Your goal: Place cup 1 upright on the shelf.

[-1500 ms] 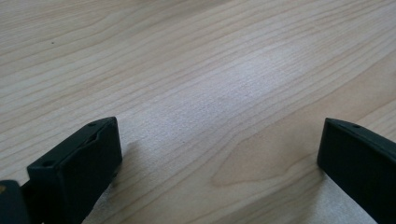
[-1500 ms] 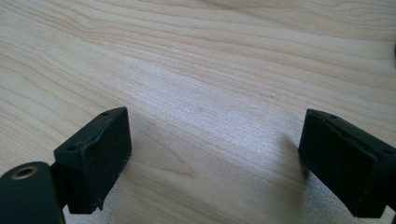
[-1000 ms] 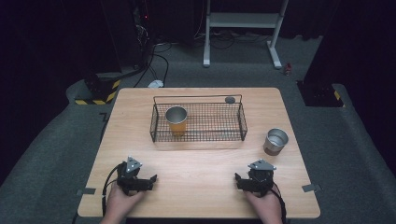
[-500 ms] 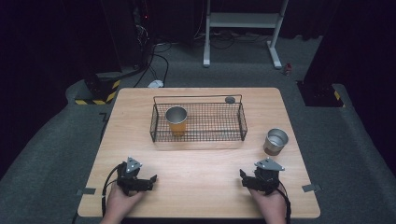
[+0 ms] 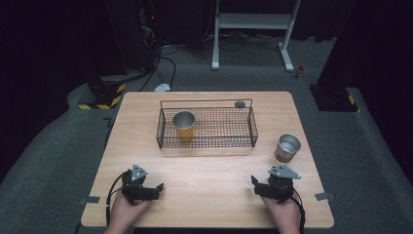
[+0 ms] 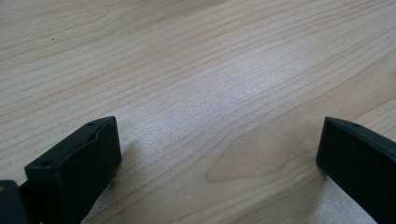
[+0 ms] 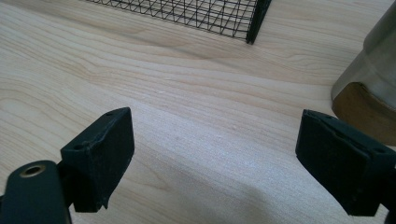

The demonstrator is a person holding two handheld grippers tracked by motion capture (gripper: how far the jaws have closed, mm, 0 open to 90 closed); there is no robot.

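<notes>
A black wire basket (image 5: 253, 127) stands at the middle of the wooden table (image 5: 214, 175); its near corner (image 7: 224, 14) is ahead in the right gripper view. An orange cup (image 5: 184, 127) with a metal inside stands upright in the basket's left part. A silver cup (image 5: 287, 147) stands upright on the table right of the basket, and its side (image 7: 369, 88) is close at the right edge of the right gripper view. My left gripper (image 5: 157, 187) (image 6: 219, 158) rests open near the front left. My right gripper (image 5: 256, 185) (image 7: 215, 158) is open at the front right, just before the silver cup. Both hold nothing.
A small dark round object (image 5: 239, 104) lies on the table behind the basket's far rim. Dark floor surrounds the table, with a white stand (image 5: 253, 22) and cables behind it. Bare wood lies between the two grippers.
My right gripper has shifted slightly to the right, nearer the silver cup. The left gripper has stayed where it was.
</notes>
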